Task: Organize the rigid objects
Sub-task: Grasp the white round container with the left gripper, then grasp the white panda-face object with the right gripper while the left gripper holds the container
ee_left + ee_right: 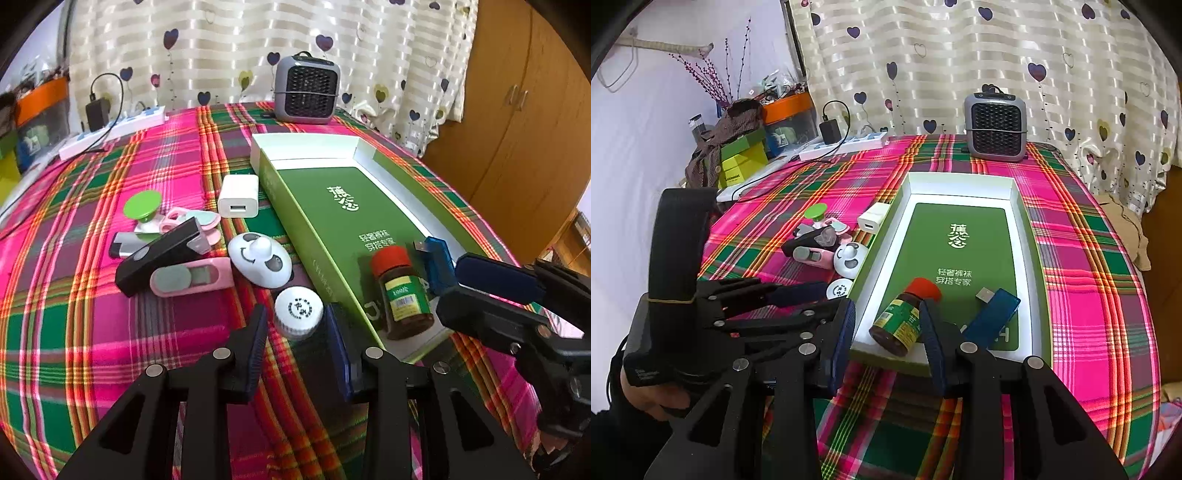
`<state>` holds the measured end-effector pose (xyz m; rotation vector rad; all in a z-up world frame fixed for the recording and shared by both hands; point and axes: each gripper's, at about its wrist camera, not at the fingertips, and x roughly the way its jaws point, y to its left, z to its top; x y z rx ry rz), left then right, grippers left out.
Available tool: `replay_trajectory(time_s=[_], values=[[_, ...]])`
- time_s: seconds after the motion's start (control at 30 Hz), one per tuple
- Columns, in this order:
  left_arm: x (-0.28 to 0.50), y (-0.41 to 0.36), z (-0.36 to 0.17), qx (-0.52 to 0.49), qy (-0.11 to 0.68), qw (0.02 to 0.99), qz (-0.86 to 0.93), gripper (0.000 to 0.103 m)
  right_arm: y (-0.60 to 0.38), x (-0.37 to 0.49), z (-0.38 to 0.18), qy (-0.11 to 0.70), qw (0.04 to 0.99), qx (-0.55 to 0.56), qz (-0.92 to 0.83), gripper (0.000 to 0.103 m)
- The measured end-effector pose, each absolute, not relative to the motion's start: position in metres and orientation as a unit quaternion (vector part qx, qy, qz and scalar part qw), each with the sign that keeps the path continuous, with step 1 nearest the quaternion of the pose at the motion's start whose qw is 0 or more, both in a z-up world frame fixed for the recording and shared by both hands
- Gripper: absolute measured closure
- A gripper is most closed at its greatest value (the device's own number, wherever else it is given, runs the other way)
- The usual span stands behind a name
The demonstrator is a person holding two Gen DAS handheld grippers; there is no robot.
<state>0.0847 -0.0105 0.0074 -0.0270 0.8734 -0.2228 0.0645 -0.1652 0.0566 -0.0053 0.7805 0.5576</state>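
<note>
A green and white box (332,206) (960,254) lies open on the plaid table. In it lie a brown bottle with a red cap (402,291) (905,317) and a blue USB stick (437,266) (993,314). My left gripper (297,347) is open, its fingers on either side of a white round bottle cap (298,310) (839,290) standing beside the box. My right gripper (888,339) is open around the brown bottle's base, not closed on it; it also shows in the left wrist view (491,291).
Left of the box lie a white charger (238,195), a panda-face item (260,260), a pink case (192,277), a black stick (159,254) and a green-topped holder (142,206). A grey fan heater (306,88) and a power strip (110,133) stand at the back.
</note>
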Motion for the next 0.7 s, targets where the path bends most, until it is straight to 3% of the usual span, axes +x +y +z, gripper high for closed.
replay_trajectory(time_s=[0.2,0.7], values=[[0.088,-0.009,0.006,-0.020,0.427,0.898,-0.104,0.076,-0.163,0.065,0.059,0.372,0.887,-0.005,0.273,0.066],[0.067,0.029,0.011,-0.033,0.409,0.909,-0.072,0.076,-0.130,0.074,0.060,0.373,0.877,-0.041,0.299,0.066]])
